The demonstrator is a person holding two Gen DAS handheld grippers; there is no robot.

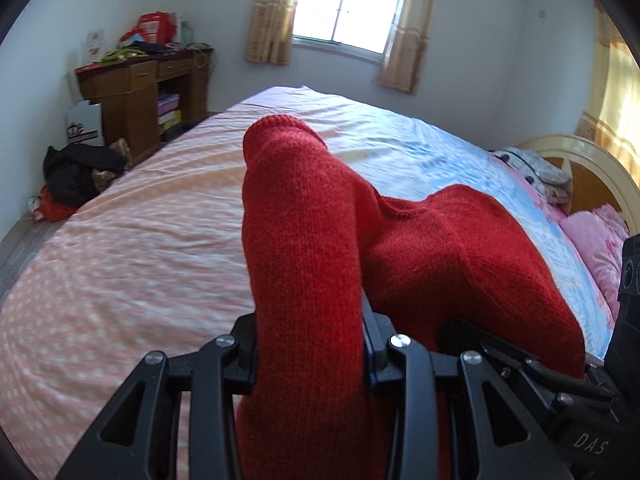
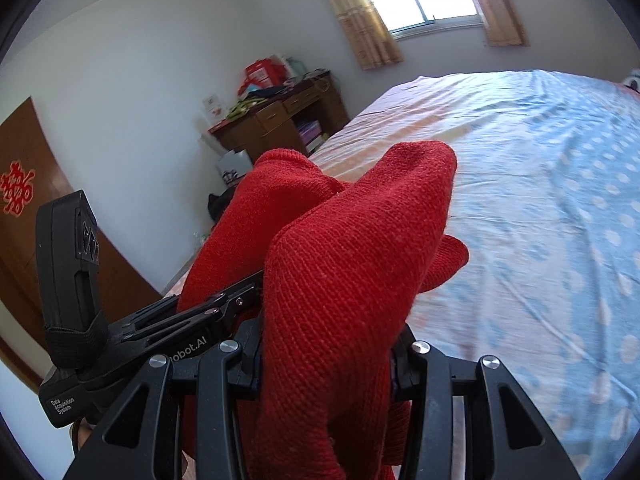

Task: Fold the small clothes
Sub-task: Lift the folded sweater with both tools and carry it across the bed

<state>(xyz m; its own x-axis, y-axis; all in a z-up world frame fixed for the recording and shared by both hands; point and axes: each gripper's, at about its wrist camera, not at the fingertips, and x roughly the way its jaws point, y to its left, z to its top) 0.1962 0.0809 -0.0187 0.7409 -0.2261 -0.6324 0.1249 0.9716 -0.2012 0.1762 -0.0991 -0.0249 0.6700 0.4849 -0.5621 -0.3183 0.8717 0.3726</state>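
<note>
Daylight from the curtained window (image 1: pixel 347 4) falls across a wide bed (image 1: pixel 140 240) whose sheet runs from peach with pale dots on one side to light blue on the other. Beyond its far left corner I see a cluttered wooden desk (image 1: pixel 136 92), with dark clothes (image 1: pixel 80 172) heaped on the floor below it. At the bed's right edge lie pink pillows (image 1: pixel 596 236) against a cream headboard (image 1: pixel 592 160). My left gripper (image 1: pixel 310 360) is clamped on a bunched fold of the red knit garment (image 1: pixel 304 240), which stands up over the fingers and hides them. My right gripper (image 2: pixel 326 360) grips another fold of the same garment just beside it. The knit hangs between the two, lifted above the bed's near edge.
</note>
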